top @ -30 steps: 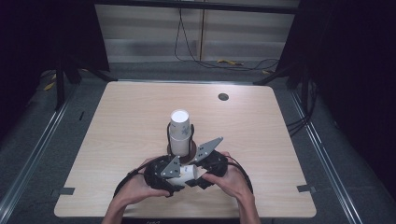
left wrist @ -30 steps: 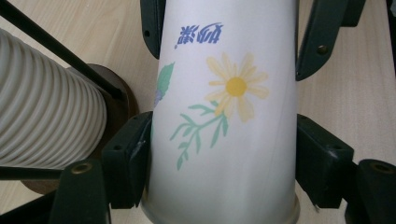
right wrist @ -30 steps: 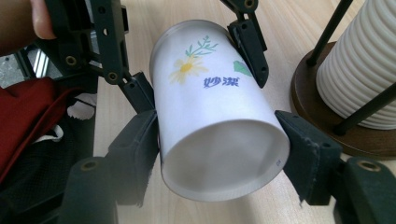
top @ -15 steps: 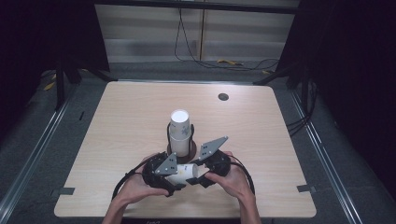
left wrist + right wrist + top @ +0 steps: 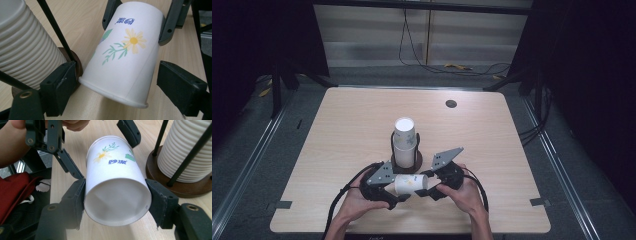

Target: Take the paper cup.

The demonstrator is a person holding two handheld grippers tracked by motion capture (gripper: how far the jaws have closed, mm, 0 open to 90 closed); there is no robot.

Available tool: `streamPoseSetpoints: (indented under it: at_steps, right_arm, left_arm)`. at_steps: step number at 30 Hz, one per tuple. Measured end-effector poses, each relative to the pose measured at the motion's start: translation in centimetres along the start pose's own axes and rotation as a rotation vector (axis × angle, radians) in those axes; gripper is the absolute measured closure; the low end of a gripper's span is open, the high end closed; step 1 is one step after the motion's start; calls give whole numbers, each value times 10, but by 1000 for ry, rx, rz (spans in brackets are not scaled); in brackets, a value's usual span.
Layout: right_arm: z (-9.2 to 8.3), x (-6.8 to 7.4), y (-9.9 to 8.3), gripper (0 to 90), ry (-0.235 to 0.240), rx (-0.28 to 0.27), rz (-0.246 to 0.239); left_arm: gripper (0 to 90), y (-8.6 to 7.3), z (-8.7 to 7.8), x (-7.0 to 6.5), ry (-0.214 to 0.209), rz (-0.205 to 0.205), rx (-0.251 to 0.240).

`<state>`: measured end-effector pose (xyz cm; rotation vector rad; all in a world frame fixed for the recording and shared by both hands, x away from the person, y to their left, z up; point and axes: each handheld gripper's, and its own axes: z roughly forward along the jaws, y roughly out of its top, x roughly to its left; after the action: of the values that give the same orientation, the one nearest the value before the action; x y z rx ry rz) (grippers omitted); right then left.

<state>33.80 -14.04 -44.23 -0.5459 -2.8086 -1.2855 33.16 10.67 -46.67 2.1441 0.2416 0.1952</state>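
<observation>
Handover of one flowered paper cup (image 5: 410, 184) between the tongs, held just above the counter (image 5: 492, 135). Right tongs (image 5: 117, 195) were clenched on the cup's base end, pads pressed to both sides of the wall. Left tongs (image 5: 117, 92) had just been opening – the cup's rim end lay between the jaws, one pad at the rim, the other standing off with a clear gap – so released.

Cup lay on its side, spanning from the left tongs to the right tongs. Just beyond both tongs stood the stack of ribbed paper cups (image 5: 404, 142) in its wire dispenser on a round wooden base (image 5: 180, 187).

Judgement: cup already off the stack and passed to the right tongs; left tongs had yet to draw clear, and setting the cup down on the counter remained.
</observation>
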Motion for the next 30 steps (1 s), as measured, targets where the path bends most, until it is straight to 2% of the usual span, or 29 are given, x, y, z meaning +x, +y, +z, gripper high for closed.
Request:
streamPoseSetpoints:
  at_steps: [3,6,9,10,11,14,19,30]
  right_arm:
    - [0,-1,-3,364,-8,-13,11]
    - [-1,-2,-6,364,-11,-24,24]
    - [-1,-3,-10,364,-18,-39,35]
    - [-1,-3,-11,364,-24,-46,39]
    - [-2,-3,-12,364,-26,-55,42]
    - [-2,-4,-17,364,-36,-79,53]
    - [-4,-4,-23,363,-54,-119,67]
    - [-2,-5,-31,364,-47,-187,81]
  left_arm:
    - [159,-3,-2,1,13,-16,-27]
    - [157,-5,-5,4,-3,-59,-56]
    - [157,-7,-8,4,-8,-68,-80]
    - [157,-8,-9,3,-9,-83,-96]
    - [157,-9,-10,4,-9,-77,-106]
    - [157,-14,-12,3,5,-97,-143]
    - [158,-20,-12,3,19,-115,-160]
    - [158,-25,-11,1,33,-141,-209]
